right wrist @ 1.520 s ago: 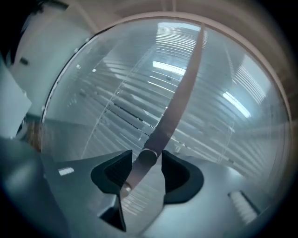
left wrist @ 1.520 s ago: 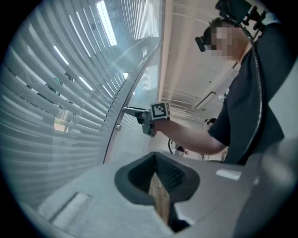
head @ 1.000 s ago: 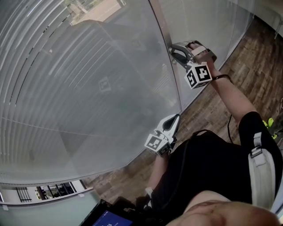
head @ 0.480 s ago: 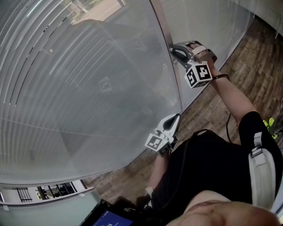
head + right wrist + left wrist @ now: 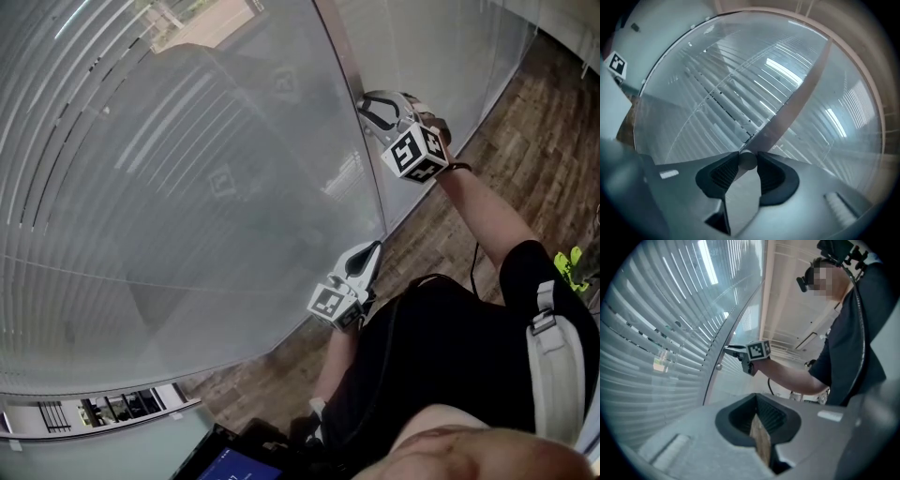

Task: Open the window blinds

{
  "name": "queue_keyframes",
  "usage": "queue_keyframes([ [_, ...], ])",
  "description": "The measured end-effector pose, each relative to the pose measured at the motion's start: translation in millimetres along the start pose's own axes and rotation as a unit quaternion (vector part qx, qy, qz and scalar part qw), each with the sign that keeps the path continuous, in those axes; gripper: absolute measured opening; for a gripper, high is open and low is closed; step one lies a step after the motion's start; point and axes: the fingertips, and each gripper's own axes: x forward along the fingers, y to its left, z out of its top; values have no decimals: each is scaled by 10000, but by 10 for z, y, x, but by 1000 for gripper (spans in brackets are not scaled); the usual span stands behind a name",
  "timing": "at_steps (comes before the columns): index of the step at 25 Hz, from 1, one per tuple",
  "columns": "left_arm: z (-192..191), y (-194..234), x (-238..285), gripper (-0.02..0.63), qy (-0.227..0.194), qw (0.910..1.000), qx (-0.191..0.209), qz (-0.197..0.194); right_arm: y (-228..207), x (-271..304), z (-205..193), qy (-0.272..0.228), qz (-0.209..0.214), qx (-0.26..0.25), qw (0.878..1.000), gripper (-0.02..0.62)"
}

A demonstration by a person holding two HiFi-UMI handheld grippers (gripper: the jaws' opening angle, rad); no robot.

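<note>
I have the right tool (image 5: 373, 109), jaws just closed, clamped on the small round knob (image 5: 747, 160) on the frame beside the mostly shut blinds (image 5: 169, 187); next, I judge, comes a firm wrist roll, while the left tool (image 5: 371, 251) hangs shut and empty.

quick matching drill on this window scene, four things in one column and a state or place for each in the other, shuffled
Things:
1 right gripper
2 left gripper
3 blinds
4 floor

States or places:
a brown wood planks
b shut on the round knob at the window frame
c jaws together, nothing held
d slats behind the glass

Pairs: 1-b, 2-c, 3-d, 4-a

The right gripper's jaws have just been closing, with the knob between them.
</note>
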Motion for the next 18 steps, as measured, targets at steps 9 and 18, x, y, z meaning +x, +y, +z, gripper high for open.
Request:
queue_keyframes([
  [9,-22,-32,5,2,51,10000,57,-26,-94,15,-31,-141,240,2169,9758,127],
  [18,-2,-83,45,2,111,9999,10,-126,-132,41,-116,-150,436,3488,9361,127],
])
